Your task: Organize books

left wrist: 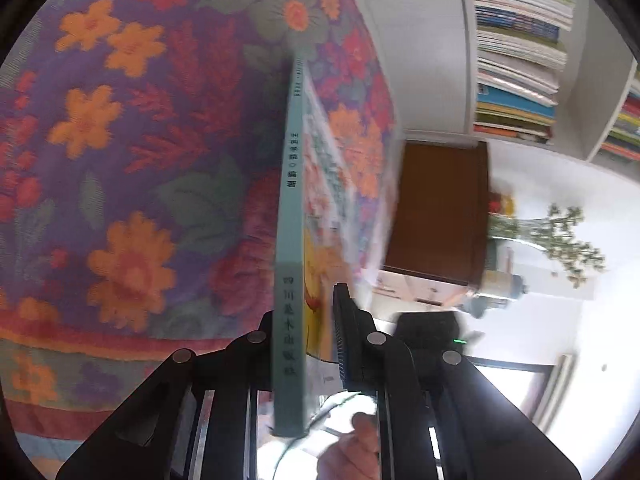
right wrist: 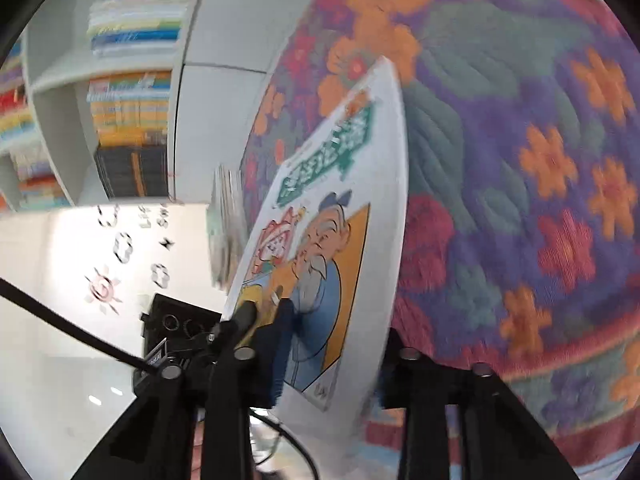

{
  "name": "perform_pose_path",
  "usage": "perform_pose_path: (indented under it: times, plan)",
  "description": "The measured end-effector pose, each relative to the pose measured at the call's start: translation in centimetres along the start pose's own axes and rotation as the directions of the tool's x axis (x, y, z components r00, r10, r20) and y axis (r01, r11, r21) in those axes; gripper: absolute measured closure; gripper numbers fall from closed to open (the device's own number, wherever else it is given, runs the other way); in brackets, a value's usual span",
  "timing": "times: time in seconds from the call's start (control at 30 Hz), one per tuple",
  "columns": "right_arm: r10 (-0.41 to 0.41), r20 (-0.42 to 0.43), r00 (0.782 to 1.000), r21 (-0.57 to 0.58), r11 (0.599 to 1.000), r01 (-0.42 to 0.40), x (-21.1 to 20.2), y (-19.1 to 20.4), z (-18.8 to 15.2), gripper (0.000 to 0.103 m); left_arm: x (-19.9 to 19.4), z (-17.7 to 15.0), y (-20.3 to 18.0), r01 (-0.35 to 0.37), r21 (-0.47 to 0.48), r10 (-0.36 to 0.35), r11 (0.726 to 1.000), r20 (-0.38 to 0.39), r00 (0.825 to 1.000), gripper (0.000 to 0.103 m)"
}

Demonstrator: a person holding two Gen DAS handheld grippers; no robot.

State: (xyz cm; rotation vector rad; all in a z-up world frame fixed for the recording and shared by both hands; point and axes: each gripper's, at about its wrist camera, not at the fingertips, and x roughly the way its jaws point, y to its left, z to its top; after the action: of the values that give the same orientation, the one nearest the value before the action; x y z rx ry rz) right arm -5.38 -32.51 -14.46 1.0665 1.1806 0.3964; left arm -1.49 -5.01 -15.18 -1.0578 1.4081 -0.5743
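The thin teal-spined paperback book [left wrist: 291,216] with a white cartoon cover [right wrist: 320,240] stands on edge above the purple flowered quilt [left wrist: 132,152], clamped near its lower end by both the left tool [left wrist: 308,328] and the right tool [right wrist: 332,340]. White bookshelves [left wrist: 516,48] packed with books stand behind.

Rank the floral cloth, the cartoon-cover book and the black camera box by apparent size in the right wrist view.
1. Floral cloth, filling most of the right side.
2. Cartoon-cover book, though it sits right in the tongs, so nearness inflates it.
3. Black camera box, smallest and farther off.
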Motion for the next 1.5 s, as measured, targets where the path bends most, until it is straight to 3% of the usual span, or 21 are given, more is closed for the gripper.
perform_pose_path:
  times: [0.07,0.1,0.2,0.3,0.4,0.5,0.6,0.87,1.07,1.2,1.37,1.5]
  plan:
    - [-0.11,0.03,0.993,-0.126,0.985,0.113,0.0,2.2,-0.5,0.078,0.0,-0.2,-0.4,-0.078,0.054,0.078,0.995,0.013,0.997,0.089]
    - [-0.196,0.054,0.979,-0.221,0.954,0.203,0.2,3.8,-0.9,0.078,0.0,-0.4,-0.7,-0.114,0.08,0.113,0.99,0.018,0.993,0.089]
    - [-0.337,0.127,0.933,-0.392,0.847,0.359,1.0,6.9,-2.4,0.078,-0.1,-0.6,-1.2,-0.151,0.113,0.149,0.982,0.03,0.988,0.089]
    - [-0.383,0.168,0.909,-0.462,0.784,0.415,1.4,8.7,-3.1,0.078,-0.5,-1.2,-2.2,-0.194,0.184,0.188,0.964,0.053,0.981,0.087]
    - [-0.42,0.213,0.882,-0.53,0.709,0.466,1.3,10.0,-4.7,0.078,-1.3,-2.1,-3.6,-0.242,0.283,0.23,0.928,0.075,0.97,0.087]
    - [-0.452,0.282,0.846,-0.603,0.602,0.523,1.1,11.9,-6.7,0.078,-2.6,-2.4,-4.3,-0.235,0.324,0.222,0.916,0.078,0.972,0.087]
    - [-0.458,0.308,0.834,-0.64,0.548,0.538,1.6,13.9,-7.9,0.078,-5.0,-2.5,-4.3,-0.212,0.339,0.197,0.916,0.078,0.977,0.086]
    - [-0.375,0.345,0.861,-0.675,0.538,0.505,4.1,21.1,-9.9,0.078,-14.2,-0.6,-5.7,-0.185,0.383,0.124,0.905,0.178,0.976,0.086]
    - [-0.279,0.35,0.894,-0.714,0.539,0.447,8.8,27.7,-9.4,0.076,-21.7,4.0,-5.7,-0.196,0.406,0.083,0.893,0.28,0.956,0.086]
    - [-0.259,0.344,0.903,-0.74,0.516,0.43,14.4,31.5,-8.0,0.075,-25.2,8.3,-4.3,-0.22,0.377,0.093,0.9,0.325,0.941,0.086]
    - [-0.231,0.267,0.936,-0.739,0.574,0.352,20.6,34.4,-4.6,0.074,-28.3,13.8,-2.8,-0.248,0.335,0.105,0.909,0.39,0.915,0.085]
    - [-0.248,0.24,0.939,-0.748,0.569,0.342,25.4,36.0,-1.5,0.074,-28.5,17.8,-1.8,-0.255,0.308,0.114,0.917,0.41,0.905,0.085]
